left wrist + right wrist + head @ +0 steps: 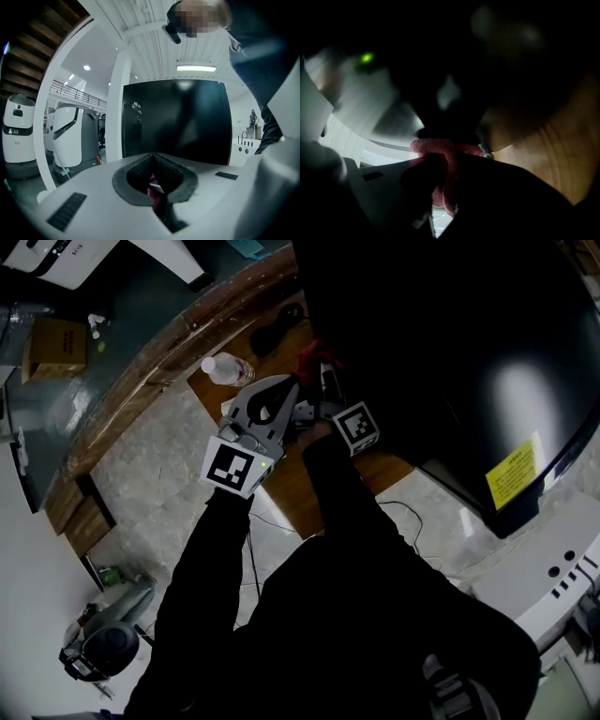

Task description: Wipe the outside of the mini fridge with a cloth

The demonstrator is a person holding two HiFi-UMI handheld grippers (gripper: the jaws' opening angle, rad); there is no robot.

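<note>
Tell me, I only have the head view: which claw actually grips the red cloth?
Observer: The right gripper view shows the right claw shut on the cloth, a pink roll across its jaws.
Operator: And the left one?
Observer: Its own view shows the left claw shut on a red scrap of cloth too.
Operator: Is the cloth on the fridge?
Observer: No; in the left gripper view the mini fridge stands apart, ahead of the claw.

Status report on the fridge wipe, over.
Left gripper, right gripper: jaws shut on red terry cloth. Glossy black mini fridge alongside, contact unclear. Clear plastic bottle nearby.
</note>
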